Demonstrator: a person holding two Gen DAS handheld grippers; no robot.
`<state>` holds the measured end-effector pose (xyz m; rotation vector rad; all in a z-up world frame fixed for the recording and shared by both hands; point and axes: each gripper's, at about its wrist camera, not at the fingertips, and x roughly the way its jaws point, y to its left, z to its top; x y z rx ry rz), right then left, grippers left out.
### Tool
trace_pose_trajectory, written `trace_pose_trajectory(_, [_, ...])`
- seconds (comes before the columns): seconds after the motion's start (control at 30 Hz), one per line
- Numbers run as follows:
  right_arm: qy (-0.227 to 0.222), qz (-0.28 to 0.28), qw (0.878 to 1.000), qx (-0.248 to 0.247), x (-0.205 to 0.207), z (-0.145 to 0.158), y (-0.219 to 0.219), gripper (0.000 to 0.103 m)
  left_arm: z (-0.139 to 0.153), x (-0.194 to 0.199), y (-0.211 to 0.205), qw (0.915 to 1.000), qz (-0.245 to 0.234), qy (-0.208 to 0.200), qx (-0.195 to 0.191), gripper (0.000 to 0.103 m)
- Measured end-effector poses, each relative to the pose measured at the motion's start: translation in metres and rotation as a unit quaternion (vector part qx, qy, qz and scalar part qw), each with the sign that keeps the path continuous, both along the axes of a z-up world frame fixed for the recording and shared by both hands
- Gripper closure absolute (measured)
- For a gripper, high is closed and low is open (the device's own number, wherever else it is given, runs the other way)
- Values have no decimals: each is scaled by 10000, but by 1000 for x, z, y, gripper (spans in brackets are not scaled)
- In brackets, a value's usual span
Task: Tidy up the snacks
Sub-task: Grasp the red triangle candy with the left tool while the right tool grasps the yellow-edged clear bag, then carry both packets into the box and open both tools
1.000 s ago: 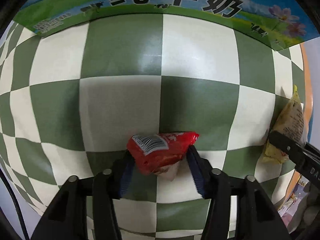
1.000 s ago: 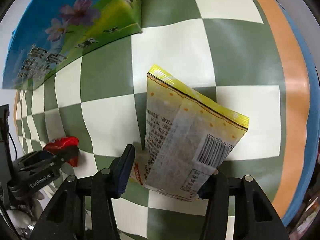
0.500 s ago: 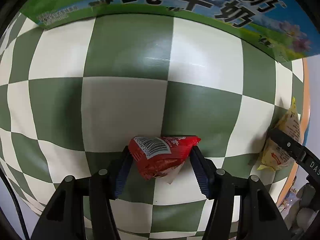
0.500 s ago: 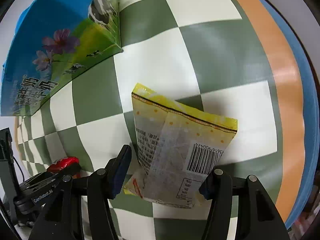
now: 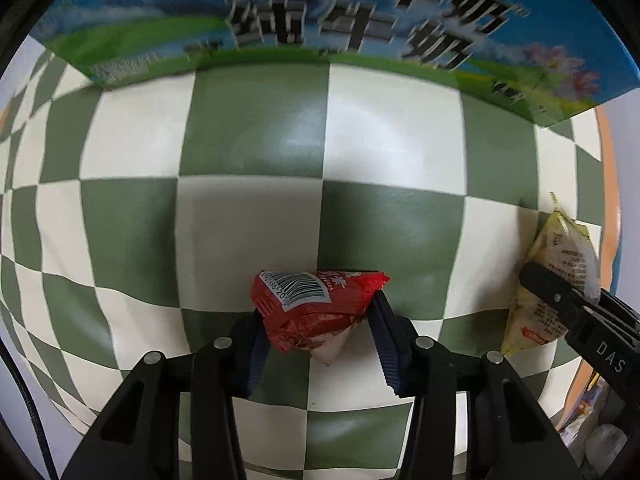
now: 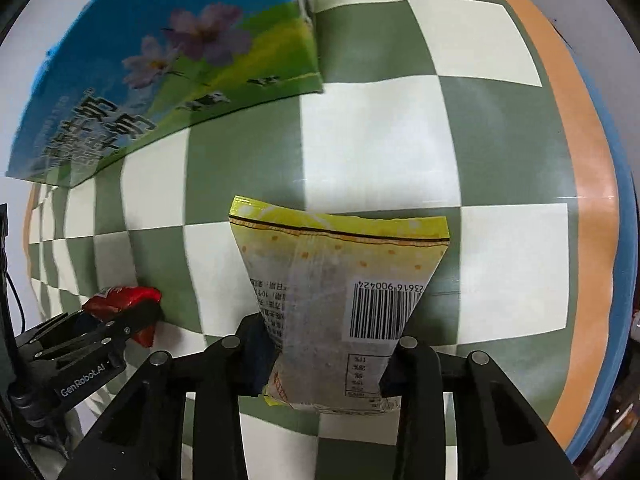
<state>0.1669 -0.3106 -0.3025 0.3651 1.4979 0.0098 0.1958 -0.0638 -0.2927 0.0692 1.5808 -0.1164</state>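
Note:
In the left wrist view my left gripper (image 5: 318,334) is shut on a small red snack packet (image 5: 316,306) with a white barcode label, held a little above the green-and-white checkered cloth (image 5: 248,236). In the right wrist view my right gripper (image 6: 326,362) is shut on the lower end of a yellow snack bag (image 6: 340,280) with a barcode, its sealed top pointing away from me. The yellow bag (image 5: 556,280) also shows at the right edge of the left view, and the red packet (image 6: 120,300) at the lower left of the right view.
A blue and green milk carton box (image 5: 340,28) with large printed characters stands at the far side of the cloth, also seen as the box (image 6: 168,76) at upper left in the right view. The table's orange and blue border (image 6: 592,184) runs along the right.
Both grippers closed onto their packets. The left gripper rose with the red packet, so the cloth looks farther away. The yellow bag has turned more upright in the right gripper's jaws.

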Motion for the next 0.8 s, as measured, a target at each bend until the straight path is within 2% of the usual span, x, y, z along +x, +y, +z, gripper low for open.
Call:
trace_pose_trajectory(0.13, [-143,23,9994,305,-1,19,3,64,28,-2,-1,9996,-19,-180,-202,60])
trace_pose_trajectory(0.23, [-308,67,9980,547,3,43,5,64,59,0,3,9983,-15,-361,-453,60])
trace_pose_trajectory(0.4, [-750,116,9926,943,13,102,7,64,124,19,11,9930,48,-717,-938,60])
trace_pose_trajectory(0.43, [-834,113,9913,1009,17,113,4,64,130,26,12,9920,50,-768,-1004,60])
trace_pose_trajectory(0.6, [-1204,213,9857,1164,70,167,9,64,168,77,23,9884,26,-996,-1144,60])
trace_pose_trajectory(0.63, [-1263,234,9853,1128,86,176,10,64,166,90,16,9887,8,-1029,-1092,60])
trace_pose_trajectory(0.73, [-1365,296,9858,929,128,187,24,64,169,134,22,9896,29,-1105,-921,60])
trace_pose_trajectory(0.8, [-1315,335,9873,831,170,182,46,64,168,163,25,9907,90,-1068,-837,60])
